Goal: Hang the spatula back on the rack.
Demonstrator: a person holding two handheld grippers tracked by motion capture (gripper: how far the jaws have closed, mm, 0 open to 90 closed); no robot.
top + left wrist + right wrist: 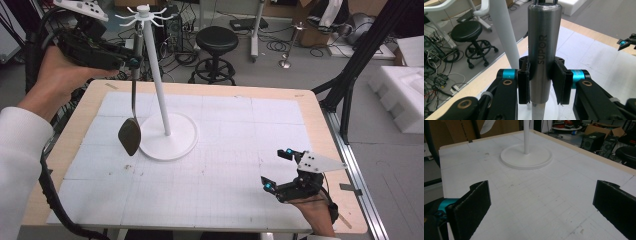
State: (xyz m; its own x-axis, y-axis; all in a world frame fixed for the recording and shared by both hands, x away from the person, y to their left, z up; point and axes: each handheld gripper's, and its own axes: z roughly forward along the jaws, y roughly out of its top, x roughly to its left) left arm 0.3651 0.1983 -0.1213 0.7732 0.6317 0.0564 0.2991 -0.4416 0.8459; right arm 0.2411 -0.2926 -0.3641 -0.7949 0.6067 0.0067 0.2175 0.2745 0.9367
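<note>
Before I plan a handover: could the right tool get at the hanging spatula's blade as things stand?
Probably yes. The right tool rests open at the table's near right corner, and bare mat lies between it and the spatula, which the left tool holds by its handle beside the white stand. It would have to cross the table.

One spatula (131, 131) (steel-handled), one white hook stand (165, 135), one table (310, 107), two tongs.

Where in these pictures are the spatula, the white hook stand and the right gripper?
spatula (130, 136), high view, on its dark blade.
white hook stand (157, 80), high view, on its upright pole.
right gripper (278, 170), high view, midway between its open fingers.
</note>
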